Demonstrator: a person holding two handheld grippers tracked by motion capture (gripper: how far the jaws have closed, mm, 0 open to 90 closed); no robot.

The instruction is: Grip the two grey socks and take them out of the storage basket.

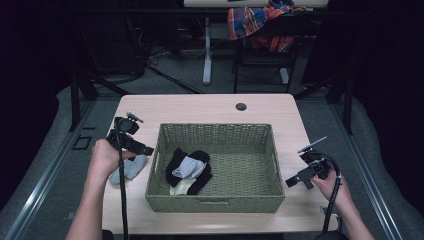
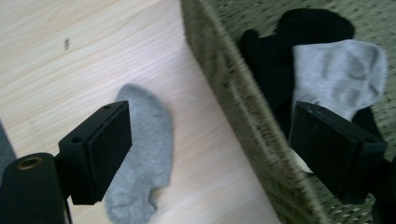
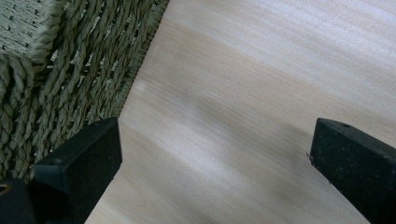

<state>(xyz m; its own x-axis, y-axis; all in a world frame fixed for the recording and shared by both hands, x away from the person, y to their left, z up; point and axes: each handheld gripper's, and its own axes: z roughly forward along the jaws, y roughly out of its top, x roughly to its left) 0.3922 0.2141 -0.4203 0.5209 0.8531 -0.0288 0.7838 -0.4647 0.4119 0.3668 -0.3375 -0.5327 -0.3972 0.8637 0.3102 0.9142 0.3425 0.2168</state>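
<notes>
right hand-held gripper (image 3: 212, 172): jaws apart (nothing between) | woven basket (image 3: 60, 70) beside | table (image 3: 261, 84) beneath

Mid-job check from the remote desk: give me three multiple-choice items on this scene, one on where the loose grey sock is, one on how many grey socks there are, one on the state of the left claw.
1. Where does the loose grey sock lie?
A. in the basket
B. on the table left of the basket
C. on the floor

2. How many grey socks show in all?
A. one
B. two
C. four

3. What is the state of the left claw?
A. open, nothing between its jaws
B. shut on a black sock
C. shut on the basket rim

Answers: 1 B, it lies on the table beside the basket. 2 B, the second grey sock lies on the black socks in the basket. 3 A, the jaws stand wide apart.
</notes>
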